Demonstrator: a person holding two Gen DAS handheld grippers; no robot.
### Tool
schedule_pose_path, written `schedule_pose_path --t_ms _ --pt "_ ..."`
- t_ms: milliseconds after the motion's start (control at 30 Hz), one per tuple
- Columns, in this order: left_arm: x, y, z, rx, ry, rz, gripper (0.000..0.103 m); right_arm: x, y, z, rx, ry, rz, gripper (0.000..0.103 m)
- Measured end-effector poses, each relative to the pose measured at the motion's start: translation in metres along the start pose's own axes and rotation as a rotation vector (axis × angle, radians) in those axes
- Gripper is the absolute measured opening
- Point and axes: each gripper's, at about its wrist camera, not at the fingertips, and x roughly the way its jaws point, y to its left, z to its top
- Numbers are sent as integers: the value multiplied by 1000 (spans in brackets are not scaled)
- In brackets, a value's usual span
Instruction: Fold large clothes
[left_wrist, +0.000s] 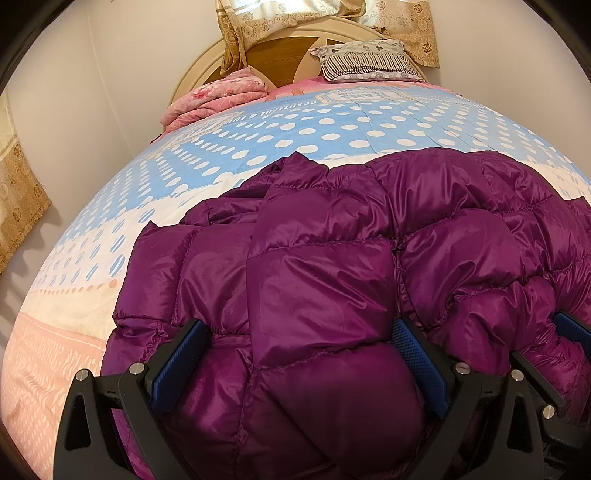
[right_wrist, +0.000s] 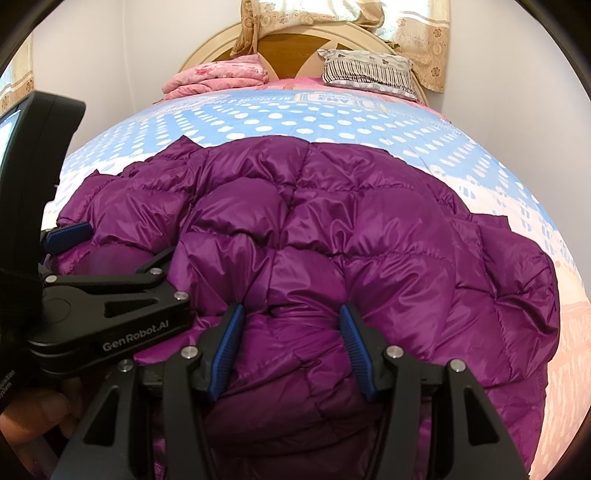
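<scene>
Gripping a purple down jacket on the bed

Holding one gripper in each hand, we have both set side by side on the near edge of a purple quilted down jacket (left_wrist: 332, 258) that lies spread across the bed (left_wrist: 295, 133), on a sheet with blue bands of white dots and a pink band nearer to us. Our left gripper (left_wrist: 299, 365) stands wide, and a thick fold of the puffy fabric bulges up between its blue pads (left_wrist: 177, 365); both pads press against that fold. Our right gripper (right_wrist: 291, 350) is about half open, and it too has a bunched mound of the jacket between its ribbed blue pads (right_wrist: 227, 350), which dig into the fabric on either side. In the right wrist view the left gripper (right_wrist: 110, 258) sits just to the left of the right one, with a hand (right_wrist: 33, 410) around its handle at the lower left corner. At the far end of the bed, against the rounded headboard (right_wrist: 288, 44), a folded pink quilt (right_wrist: 218, 75) lies to the left and a striped pillow (right_wrist: 369, 70) to the right. Patterned gold curtains (left_wrist: 402, 26) hang behind the headboard.
</scene>
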Motion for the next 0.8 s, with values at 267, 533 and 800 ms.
schedule_pose_path --t_ms 267,533,800 --pt "-21 14 2 25 -5 -8 101 -12 -7 6 -13 29 21 64" --pt "-135 60 -43 91 -131 -27 101 -100 -43 -39 -24 20 12 86" --pt "-194 113 -154 37 -58 -42 101 -182 -89 -136 66 48 23 89"
